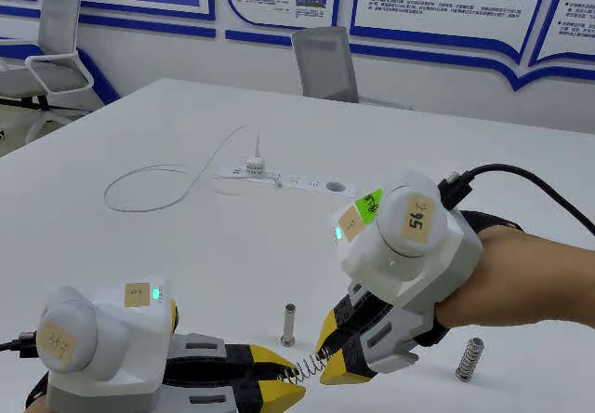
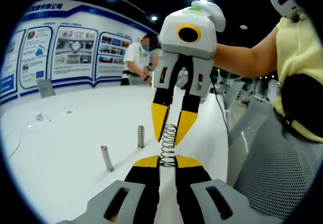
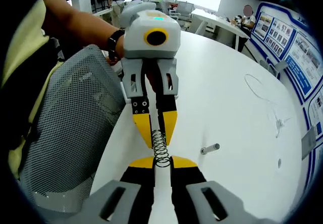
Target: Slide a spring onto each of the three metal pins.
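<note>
**Head view.** The left gripper (image 1: 284, 378) and the right gripper (image 1: 327, 353) meet tip to tip low over a smooth white table (image 1: 186, 246). A thin wire spring (image 1: 305, 366) spans the space between their yellow tips. A short steel pin (image 1: 288, 325) stands upright and bare just behind the spring. A stouter second spring (image 1: 469, 359) stands tilted, well apart to the right. Farther back lie a white power strip (image 1: 279, 180) and a looped cable (image 1: 149, 190), with a grey chair (image 1: 325, 64) beyond the table.

**Left gripper view.** The left gripper's jaws are narrow and closed on the spring's near end. The right gripper's tips flank the far end and appear to pinch it, though the coils hide the contact. This view adds a black mesh chair (image 2: 272, 173) and a person (image 2: 136, 57) standing by the wall posters (image 2: 70, 52).

**Right gripper view.** The right gripper's jaws are narrow on their end of the spring, confirming the grip. The pin sits to one side, clear of both tools.
</note>
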